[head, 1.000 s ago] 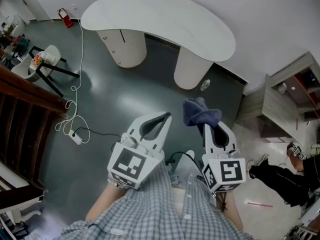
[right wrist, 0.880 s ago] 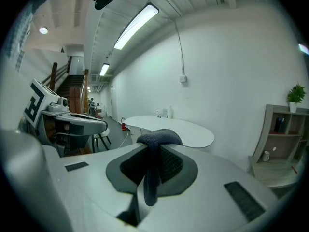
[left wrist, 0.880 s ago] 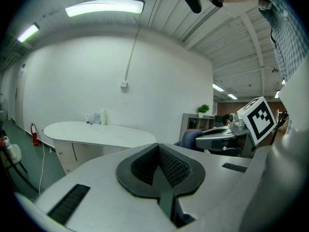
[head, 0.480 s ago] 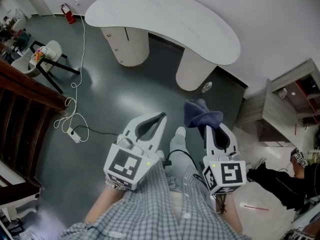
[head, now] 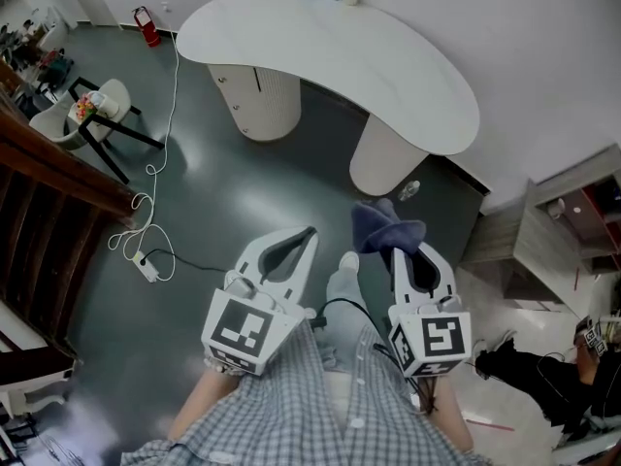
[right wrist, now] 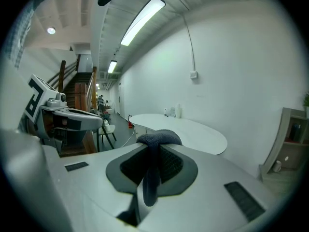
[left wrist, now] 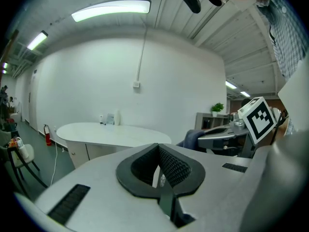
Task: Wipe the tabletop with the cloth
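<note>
Cloth (head: pixel 385 229), dark blue and bunched, juts out past the tips of the right gripper (head: pixel 398 250) in the head view. It hangs over the grey floor (head: pixel 223 183), well short of the white curved tabletop (head: pixel 330 56). The left gripper (head: pixel 309 233) is beside it. In the left gripper view its fingers (left wrist: pixel 176 166) meet at the tips with nothing between them. In the right gripper view the fingers are clamped on the cloth, one fold hanging down between them, and a white wall (right wrist: pixel 217 71) stands behind the tabletop.
</note>
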